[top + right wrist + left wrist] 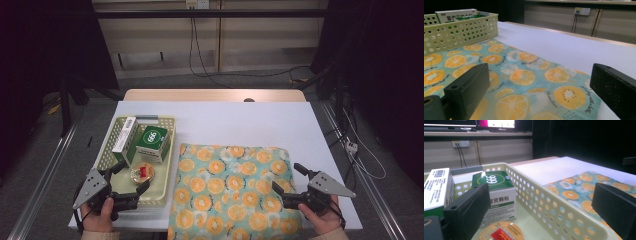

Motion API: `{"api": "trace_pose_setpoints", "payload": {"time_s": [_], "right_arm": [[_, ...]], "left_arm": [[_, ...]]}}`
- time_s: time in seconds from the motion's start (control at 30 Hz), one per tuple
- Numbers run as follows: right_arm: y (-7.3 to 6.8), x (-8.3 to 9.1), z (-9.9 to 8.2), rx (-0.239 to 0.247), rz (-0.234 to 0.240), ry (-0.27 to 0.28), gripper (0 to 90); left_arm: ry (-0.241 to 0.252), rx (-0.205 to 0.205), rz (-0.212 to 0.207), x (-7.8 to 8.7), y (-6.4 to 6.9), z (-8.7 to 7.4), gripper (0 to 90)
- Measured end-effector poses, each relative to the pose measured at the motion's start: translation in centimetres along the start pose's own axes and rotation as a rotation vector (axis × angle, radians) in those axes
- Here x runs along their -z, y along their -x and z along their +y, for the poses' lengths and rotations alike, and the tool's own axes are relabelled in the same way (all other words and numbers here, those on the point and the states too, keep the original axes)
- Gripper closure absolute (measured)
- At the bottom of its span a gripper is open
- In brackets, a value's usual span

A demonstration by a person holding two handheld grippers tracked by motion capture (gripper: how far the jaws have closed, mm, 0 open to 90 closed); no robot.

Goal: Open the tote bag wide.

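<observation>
So the left gripper (pixel 133 177) is hanging over the near end of the pale yellow perforated basket (pixel 166 150), jaws spread wide and gripping nothing. One jaw is sitting inside the basket and the other is hovering over its near right corner, by the cloth. Right between them, on the basket floor, a small round tin (pixel 142 173) with an orange lid and red label is lying flat, not touched by either jaw.

Further back in the basket, a green-topped box (pixel 153 142) marked 999 is standing just behind the tin, and a long white box (pixel 124 134) is leaning along the left wall next to it.

The right gripper (pixel 290 178) is hovering low over the right edge of the orange-slice patterned cloth (pixel 225 185), also released, nothing between its jaws. The cloth is lying flat on the white table (pixel 240 122), its left edge just beside the basket.

In the high view, a hand (pixel 100 215) is holding each gripper at the near table edge.
</observation>
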State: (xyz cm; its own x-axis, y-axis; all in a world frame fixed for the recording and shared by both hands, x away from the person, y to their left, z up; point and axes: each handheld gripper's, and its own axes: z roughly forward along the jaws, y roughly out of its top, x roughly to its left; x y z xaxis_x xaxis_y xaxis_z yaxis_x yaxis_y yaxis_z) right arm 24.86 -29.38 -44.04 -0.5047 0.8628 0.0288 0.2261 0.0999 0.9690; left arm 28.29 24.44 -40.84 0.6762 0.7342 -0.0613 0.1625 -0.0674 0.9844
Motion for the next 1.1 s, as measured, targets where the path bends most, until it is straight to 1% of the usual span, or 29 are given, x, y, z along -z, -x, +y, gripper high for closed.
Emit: {"api": "trace_pose_setpoints", "payload": {"time_s": [0.07, 0.17, 0.27, 0.37, 0.43, 0.47, 0.57, 0.6, 0.63, 0.7, 0.8, 0.83, 0.87, 0.97, 1.03, 1.1], "right_arm": [[0.1, 0.0, 0.0, -0.009, -0.002, -0.007, 2.9], [0.2, -0.2, -0.1, 0.007, -0.007, -0.029, 2.9], [0.2, -0.4, -0.1, 0.007, -0.004, -0.044, 2.9], [0.4, -0.8, 0.2, 0.024, 0.002, -0.064, 2.5], [0.7, -1.3, 0.5, 0.04, 0.022, -0.091, 2.5], [0.9, -1.6, 0.8, 0.048, 0.015, -0.1, 2.6], [1.3, -2.7, 1.5, 0.031, 0.022, -0.137, 3.5], [1.5, -3.1, 1.8, 0.028, 0.031, -0.151, 3.1], [1.6, -3.5, 2.1, 0.035, 0.039, -0.16, 2.4], [1.9, -4.6, 2.6, 0.045, 0.044, -0.169, 4.7], [2.3, -6.3, 3.4, 0.045, 0.046, -0.216, 5.4], [2.4, -6.9, 3.6, 0.055, 0.048, -0.231, 6.6], [2.5, -7.5, 3.7, 0.055, 0.054, -0.247, 8.5], [3.1, -9.0, 3.7, 0.025, 0.064, -0.278, 11.5], [3.7, -9.9, 3.6, 0.025, 0.052, -0.306, 14.1], [4.5, -10.6, 3.4, 0.021, 0.03, -0.329, 15.6]], "left_arm": [[0.0, 0.002, 0.0, 0.0, 0.0, 0.0, 1.9], [0.001, -0.001, 0.002, 0.0, 0.0, 0.0, 1.9], [0.001, 0.001, 0.001, -0.1, 0.0, 0.0, 1.9], [0.001, 0.0, 0.001, -0.1, 0.0, 0.0, 1.9], [0.003, 0.002, 0.0, -0.1, 0.0, 0.0, 1.9], [0.002, 0.003, -0.001, -0.1, 0.0, 0.0, 1.9], [0.004, 0.004, -0.001, -0.1, 0.0, 0.1, 1.9], [0.003, 0.002, 0.0, -0.1, 0.0, 0.1, 1.9], [0.007, 0.007, -0.001, -0.1, 0.0, 0.1, 1.9], [0.006, 0.006, -0.001, -0.1, 0.0, 0.1, 1.9], [0.005, 0.009, -0.001, -0.1, 0.0, 0.0, 1.9], [0.003, 0.005, -0.005, -0.2, 0.0, 0.1, 1.9], [0.001, 0.003, -0.005, -0.2, -0.1, 0.1, 1.9], [0.003, 0.005, -0.008, -0.2, -0.1, 0.1, 1.9], [0.007, 0.009, -0.011, -0.2, -0.1, 0.1, 1.9], [0.004, 0.004, -0.014, -0.2, -0.1, 0.1, 1.9]]}}
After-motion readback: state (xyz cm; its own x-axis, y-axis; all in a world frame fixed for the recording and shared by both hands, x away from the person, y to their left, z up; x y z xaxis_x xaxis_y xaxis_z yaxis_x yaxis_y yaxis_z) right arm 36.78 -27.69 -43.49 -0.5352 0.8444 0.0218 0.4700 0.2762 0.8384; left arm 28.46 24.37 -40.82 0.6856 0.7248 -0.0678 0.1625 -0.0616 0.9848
